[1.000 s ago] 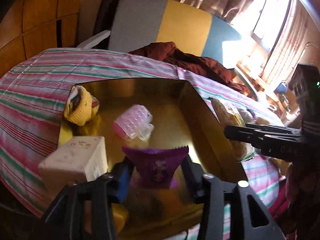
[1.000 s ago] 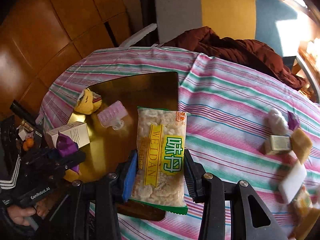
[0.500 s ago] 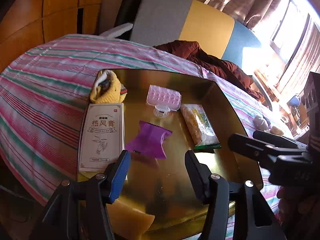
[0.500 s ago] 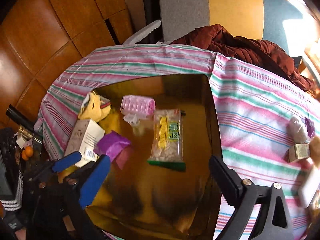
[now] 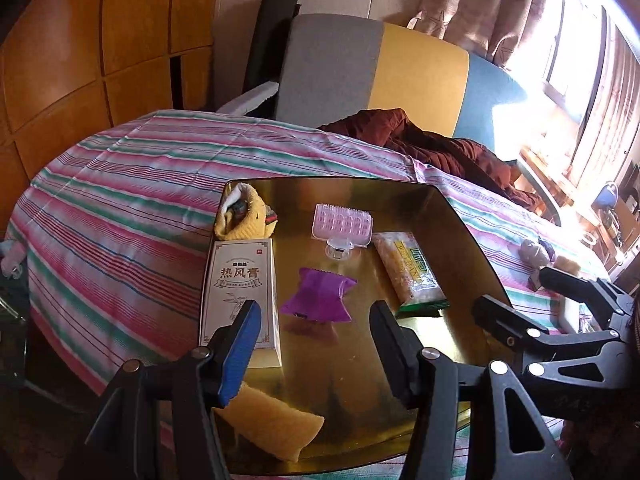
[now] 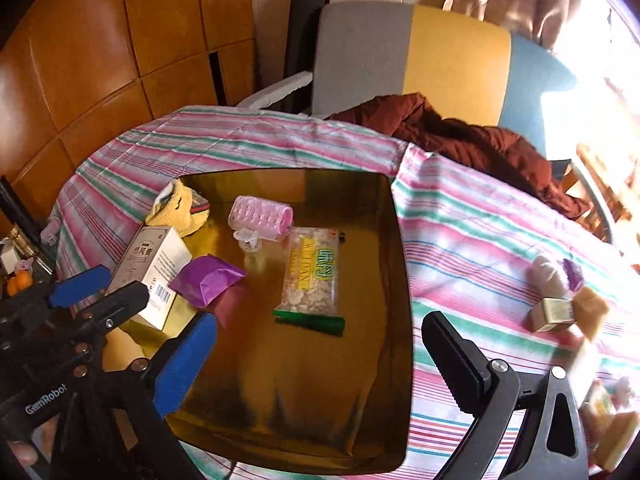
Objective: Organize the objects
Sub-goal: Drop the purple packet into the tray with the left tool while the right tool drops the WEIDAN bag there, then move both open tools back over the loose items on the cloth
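**Both grippers empty over gold tray, six items on it**

Left to right across the gold tray (image 5: 460, 240) on the striped tablecloth (image 5: 120, 208):

- Yellow knit item (image 5: 244, 220) sits in the far-left corner, touching the tray edge.
- White box (image 5: 240, 292) lies flat along the left edge, just in front of the knit item, printed face up.
- Yellow sponge (image 5: 272, 428) lies at the near-left edge, partly behind the left gripper's blue finger.
- Purple packet (image 5: 318, 296) lies mid-tray, just right of the box, apart from it.
- Pink hair roller (image 5: 342, 228) sits behind the packet, clear clip (image 5: 338, 250) at its front.
- WEIDAN snack bag (image 5: 410, 274) lies right of the roller, long side running front to back, green end nearest.

Left gripper (image 5: 316, 320): fingers partly apart and have just been opening; nothing between them. It hovers above the tray; purple packet is just beyond the tips, no contact.

Right gripper (image 6: 320, 344): fingers spread wide after just opening, nothing between them. Snack bag is on the tray ahead of the tips, clear of both pads.

Off-tray, on the cloth to the right: small gold box (image 6: 554, 314), tan block (image 6: 592, 310), a few more small items, blurred. Brown garment (image 6: 460, 136) lies on the far table edge, in front of a grey-yellow-blue chair (image 6: 440, 52).
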Motion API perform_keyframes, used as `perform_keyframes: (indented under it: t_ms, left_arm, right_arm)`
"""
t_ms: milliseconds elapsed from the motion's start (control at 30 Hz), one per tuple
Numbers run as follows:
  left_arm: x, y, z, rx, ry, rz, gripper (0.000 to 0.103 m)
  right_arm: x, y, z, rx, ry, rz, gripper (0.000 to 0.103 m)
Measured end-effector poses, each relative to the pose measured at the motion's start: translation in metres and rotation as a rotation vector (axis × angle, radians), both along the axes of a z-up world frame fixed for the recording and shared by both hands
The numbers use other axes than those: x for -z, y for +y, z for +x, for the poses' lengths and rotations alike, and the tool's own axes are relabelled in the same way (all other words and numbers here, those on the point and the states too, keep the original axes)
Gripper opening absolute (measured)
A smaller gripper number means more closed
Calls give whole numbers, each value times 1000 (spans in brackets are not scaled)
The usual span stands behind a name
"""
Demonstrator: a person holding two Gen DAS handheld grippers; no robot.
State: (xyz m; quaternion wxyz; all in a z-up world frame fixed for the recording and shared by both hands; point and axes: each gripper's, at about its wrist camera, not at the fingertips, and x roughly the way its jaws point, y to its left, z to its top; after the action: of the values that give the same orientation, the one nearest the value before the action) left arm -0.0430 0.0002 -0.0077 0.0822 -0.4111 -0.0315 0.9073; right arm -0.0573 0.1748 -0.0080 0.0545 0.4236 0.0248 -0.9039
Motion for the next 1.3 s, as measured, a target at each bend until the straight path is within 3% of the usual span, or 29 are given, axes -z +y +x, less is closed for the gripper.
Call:
perform_keyframes:
  t_ms: [467,833,1067,1300]
  left_arm:
    - [-12,25,14,60,46,-60,57]
    - [-19,45,23,113,84,-134,57]
    - [-17,59,24,166,69,-145,57]
    - [-10,75,24,226,42,-152,57]
  right_arm:
    - [-5,10,17,26,51,37,103]
    - [-6,40,23,95,70,38,103]
    - [-3,83,25,172,62,51,103]
    - [6,153,29,308,25,64,103]
